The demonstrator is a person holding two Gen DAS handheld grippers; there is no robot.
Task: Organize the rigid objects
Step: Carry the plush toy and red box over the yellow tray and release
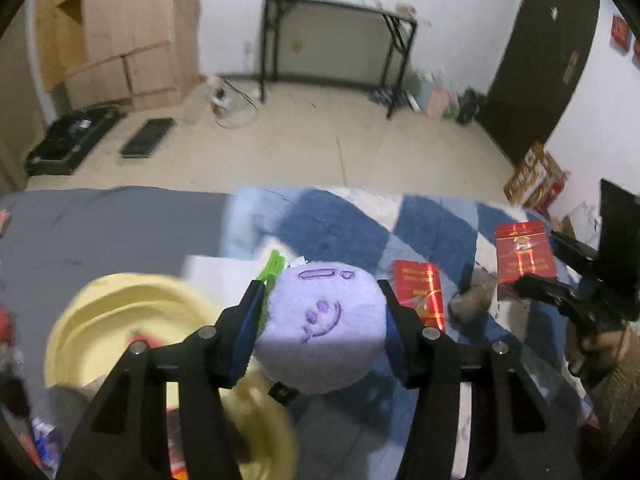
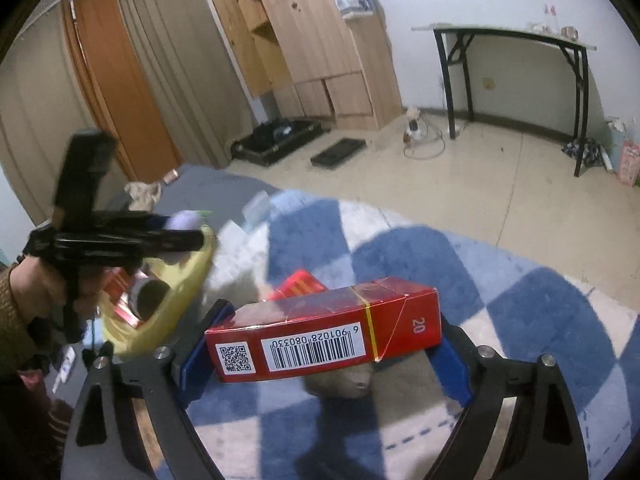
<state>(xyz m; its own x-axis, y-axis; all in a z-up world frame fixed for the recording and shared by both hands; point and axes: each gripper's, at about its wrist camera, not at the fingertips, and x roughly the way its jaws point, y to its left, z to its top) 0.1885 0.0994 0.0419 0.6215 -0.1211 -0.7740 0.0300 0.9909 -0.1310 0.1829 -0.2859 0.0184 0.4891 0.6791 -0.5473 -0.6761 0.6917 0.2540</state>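
Left tongs (image 1: 322, 320) clamp a purple plush toy (image 1: 326, 328) above the yellow basin (image 1: 120, 320); right tongs (image 2: 320, 344) grip a red carton (image 2: 328, 334) right of that basin.

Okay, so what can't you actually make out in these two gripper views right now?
- Yellow basin: left wrist view blurs it, and the plush toy in the left gripper covers part; its contents are unclear.
- Yellow basin contents, right wrist view: half hidden behind the left gripper.
- Brown object: under the red box held by the right gripper; unidentifiable.
- Second red box: mostly covered.
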